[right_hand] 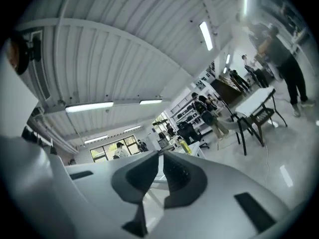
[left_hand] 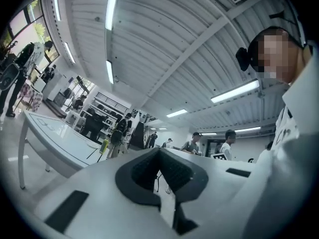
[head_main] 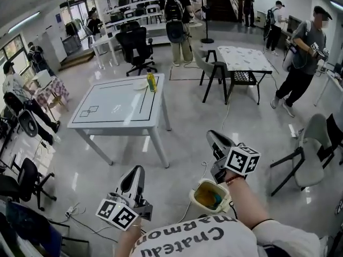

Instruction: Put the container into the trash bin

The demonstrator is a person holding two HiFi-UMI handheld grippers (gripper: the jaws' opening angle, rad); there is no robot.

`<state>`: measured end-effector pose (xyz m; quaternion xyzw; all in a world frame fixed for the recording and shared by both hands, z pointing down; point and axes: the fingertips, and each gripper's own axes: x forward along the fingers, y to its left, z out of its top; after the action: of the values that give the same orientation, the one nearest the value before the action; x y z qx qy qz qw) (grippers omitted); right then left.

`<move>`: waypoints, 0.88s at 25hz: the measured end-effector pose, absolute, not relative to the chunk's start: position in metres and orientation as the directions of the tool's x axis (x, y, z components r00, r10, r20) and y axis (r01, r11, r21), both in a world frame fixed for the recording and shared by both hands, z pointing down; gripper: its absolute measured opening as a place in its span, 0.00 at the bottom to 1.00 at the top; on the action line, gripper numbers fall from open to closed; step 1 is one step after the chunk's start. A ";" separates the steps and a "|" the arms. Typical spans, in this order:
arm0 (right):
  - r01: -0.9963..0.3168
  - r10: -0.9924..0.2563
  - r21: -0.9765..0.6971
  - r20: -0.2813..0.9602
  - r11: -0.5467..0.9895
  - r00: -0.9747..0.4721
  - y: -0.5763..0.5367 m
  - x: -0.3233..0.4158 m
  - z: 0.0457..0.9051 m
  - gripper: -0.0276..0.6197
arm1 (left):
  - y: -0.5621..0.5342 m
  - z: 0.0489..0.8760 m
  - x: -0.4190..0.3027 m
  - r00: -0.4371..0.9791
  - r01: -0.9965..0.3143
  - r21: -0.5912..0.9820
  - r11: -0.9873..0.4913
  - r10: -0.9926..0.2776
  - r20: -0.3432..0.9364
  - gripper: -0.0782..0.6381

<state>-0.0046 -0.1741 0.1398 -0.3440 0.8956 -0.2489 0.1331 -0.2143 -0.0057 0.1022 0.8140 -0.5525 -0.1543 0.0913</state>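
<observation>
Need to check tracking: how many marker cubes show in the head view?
2. One marker cube at lower left on the left gripper; the other right of centre on the right gripper. Distant ones may be hidden.

The place is a big open office or lab hall. White tables [head_main: 120, 111] and black swivel chairs [head_main: 137, 46] stand on a glossy grey floor [head_main: 187, 127], strip lights [left_hand: 234, 91] run under a ribbed ceiling [left_hand: 164, 39], windows [head_main: 12, 48] line one wall, and people [head_main: 177, 23] with backpacks stand about.
</observation>
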 end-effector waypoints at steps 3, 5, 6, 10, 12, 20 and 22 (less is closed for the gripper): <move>-0.595 -0.679 -0.401 -0.102 0.697 -0.727 -0.143 -0.022 0.102 0.12 | -0.001 0.091 -0.215 0.392 -0.859 0.285 -0.425 -0.904 -0.169 0.14; -0.614 -0.677 -0.337 -0.110 0.714 -0.727 -0.125 -0.032 0.087 0.12 | 0.004 0.086 -0.215 0.425 -0.847 0.269 -0.459 -0.888 -0.179 0.14; -0.622 -0.680 -0.319 -0.110 0.715 -0.725 -0.117 -0.037 0.084 0.11 | 0.007 0.084 -0.215 0.438 -0.841 0.263 -0.473 -0.880 -0.182 0.14; -0.667 -0.711 -0.286 -0.081 0.688 -0.698 -0.095 -0.046 0.091 0.12 | 0.017 0.084 -0.220 0.474 -0.824 0.252 -0.507 -0.861 -0.184 0.14; -0.684 -0.726 -0.290 -0.057 0.669 -0.686 -0.087 -0.047 0.100 0.12 | 0.022 0.087 -0.224 0.484 -0.817 0.256 -0.517 -0.856 -0.183 0.14; -0.718 -0.736 -0.250 0.034 0.649 -0.676 -0.062 -0.060 0.123 0.12 | 0.029 0.103 -0.235 0.505 -0.792 0.299 -0.533 -0.846 -0.170 0.14; -0.721 -0.735 -0.239 0.042 0.650 -0.676 -0.058 -0.065 0.126 0.12 | 0.030 0.107 -0.237 0.512 -0.786 0.304 -0.538 -0.842 -0.169 0.14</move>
<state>-0.0650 -0.0584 0.1257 -0.4012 0.9078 -0.1187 0.0295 -0.2373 0.0303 0.1065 0.8643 -0.4710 -0.1492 0.0944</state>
